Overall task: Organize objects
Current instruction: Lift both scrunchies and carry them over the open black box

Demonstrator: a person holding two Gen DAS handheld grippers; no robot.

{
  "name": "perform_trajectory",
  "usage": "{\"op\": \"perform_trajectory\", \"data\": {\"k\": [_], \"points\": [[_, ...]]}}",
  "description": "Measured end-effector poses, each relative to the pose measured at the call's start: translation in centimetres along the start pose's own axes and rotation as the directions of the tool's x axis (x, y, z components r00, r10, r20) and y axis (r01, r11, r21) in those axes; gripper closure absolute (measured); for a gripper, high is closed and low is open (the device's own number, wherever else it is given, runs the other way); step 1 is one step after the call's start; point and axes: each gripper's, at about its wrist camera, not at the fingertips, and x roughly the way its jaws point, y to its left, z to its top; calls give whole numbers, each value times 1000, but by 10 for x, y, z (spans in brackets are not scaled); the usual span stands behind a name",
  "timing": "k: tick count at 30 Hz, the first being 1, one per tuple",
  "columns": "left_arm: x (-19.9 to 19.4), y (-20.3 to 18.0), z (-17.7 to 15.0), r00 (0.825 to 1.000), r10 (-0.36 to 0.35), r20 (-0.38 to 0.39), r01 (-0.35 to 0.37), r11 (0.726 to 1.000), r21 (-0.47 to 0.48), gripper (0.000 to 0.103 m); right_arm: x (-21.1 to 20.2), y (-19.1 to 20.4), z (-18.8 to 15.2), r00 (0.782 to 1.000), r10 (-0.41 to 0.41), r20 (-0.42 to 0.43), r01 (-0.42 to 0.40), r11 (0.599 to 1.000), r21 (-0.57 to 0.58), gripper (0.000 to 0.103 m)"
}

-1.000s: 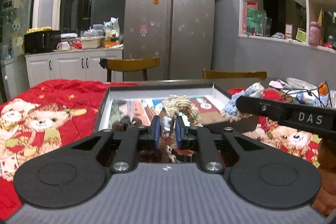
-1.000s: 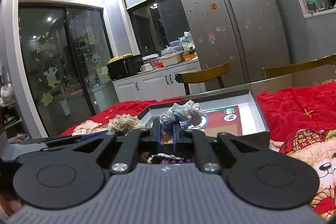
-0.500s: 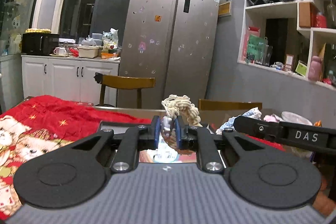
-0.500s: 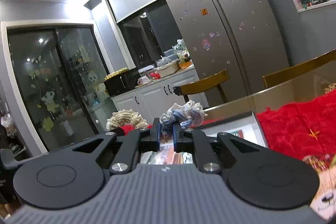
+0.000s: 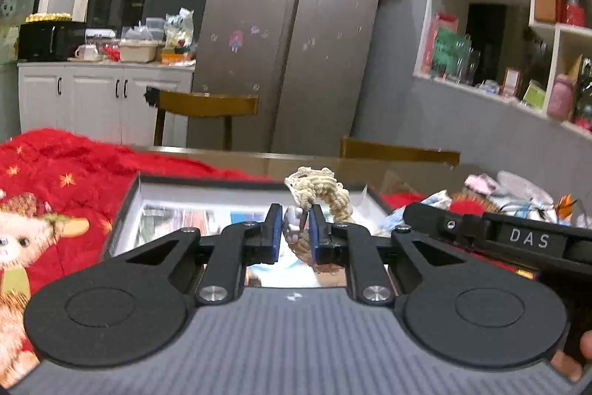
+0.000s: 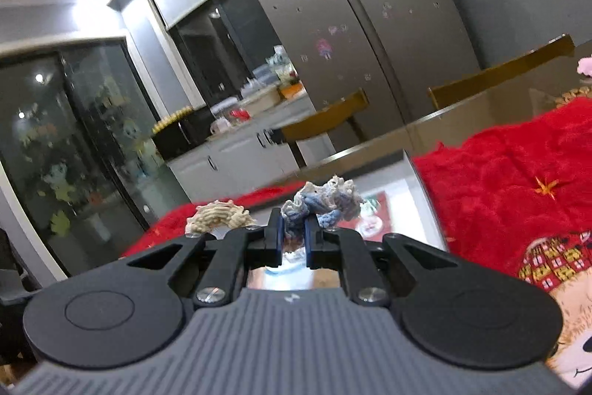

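My left gripper (image 5: pixel 295 228) is shut on a cream knitted scrunchie (image 5: pixel 325 193) that carries a small grey charm, held above the open dark-rimmed box (image 5: pixel 137 189) with a printed bottom. My right gripper (image 6: pixel 293 234) is shut on a blue-and-white knitted scrunchie (image 6: pixel 325 200), also in the air over the box (image 6: pixel 416 173). The cream scrunchie (image 6: pixel 218 217) shows at the left in the right wrist view. The right gripper's black body marked DAS (image 5: pixel 518 239) crosses the right of the left wrist view.
A red bear-print blanket (image 5: pixel 55 180) covers the table around the box. A heap of small items (image 5: pixel 514 191) lies at the right of the table. Wooden chairs (image 5: pixel 207 106), a steel fridge, white cabinets and wall shelves stand behind. A hand (image 5: pixel 581 354) shows at lower right.
Both grippers have swung across the table with their scrunchies still held. The box slid out of the left wrist view half a second ago and is back below the fingers now.
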Motion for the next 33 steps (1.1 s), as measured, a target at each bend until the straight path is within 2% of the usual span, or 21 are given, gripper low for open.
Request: {"op": "perform_trajectory", "data": {"k": [4,10,20,33], "points": [[14,-2,-21,1000,7,-30,-6,1000,28,85,6,-6,-11,999,-33,-19,33,999,-7,90],[24,-10,-39,999,13,-34,-11,997,82,85,14,-7,-16,998,-43,-49,42,999,-17,90],[33,-11,-48,998,13,-56,-8,995,97,85,18,-7,-19,995,-75,-62,72,997,-42,90],[49,-1,-47,993,-12,-121,18,999,48,85,20,-4,-21,995,-76,-69,71,996,-62,89]]}}
